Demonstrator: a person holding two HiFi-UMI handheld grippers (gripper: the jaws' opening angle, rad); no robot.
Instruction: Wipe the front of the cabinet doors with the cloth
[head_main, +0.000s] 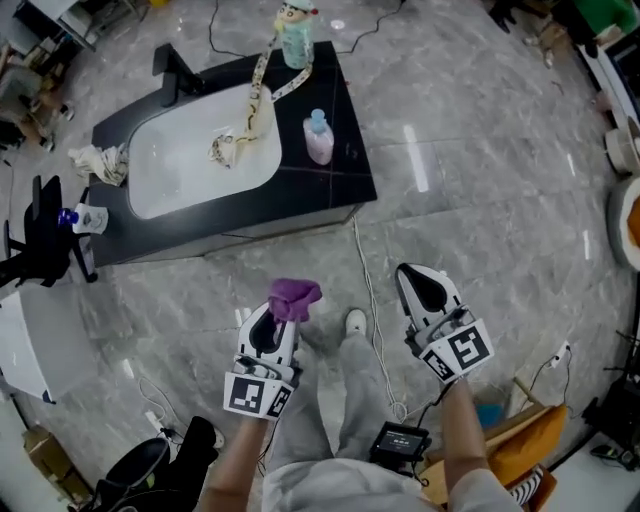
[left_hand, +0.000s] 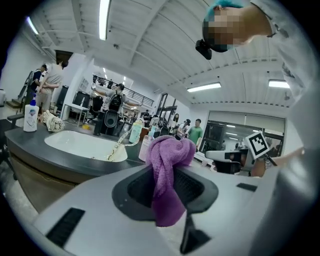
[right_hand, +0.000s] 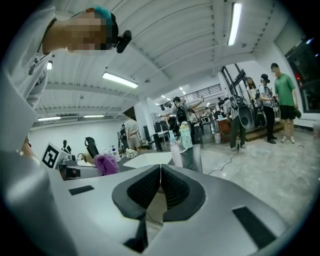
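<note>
Hovering in front of the sink cabinet (head_main: 330, 190), the left gripper (head_main: 272, 322) clamps the purple cloth (head_main: 294, 297) in its fingers (left_hand: 200, 187); the right gripper (head_main: 418, 285) has its fingers (right_hand: 175, 187) pressed together, empty.

Cloth (head_main: 295, 297) in left claw (head_main: 283, 312); cabinet (head_main: 340, 180) ahead, seemingly well apart.

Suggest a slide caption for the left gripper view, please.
Left hand-held gripper clamps a crumpled purple cloth, facing the white sink basin.

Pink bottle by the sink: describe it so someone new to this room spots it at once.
Start at the black counter with the white sink set in it. On the dark strip right of the sink in the head view stands a pink bottle with a pale blue cap. The other bottle nearby is green.
</note>
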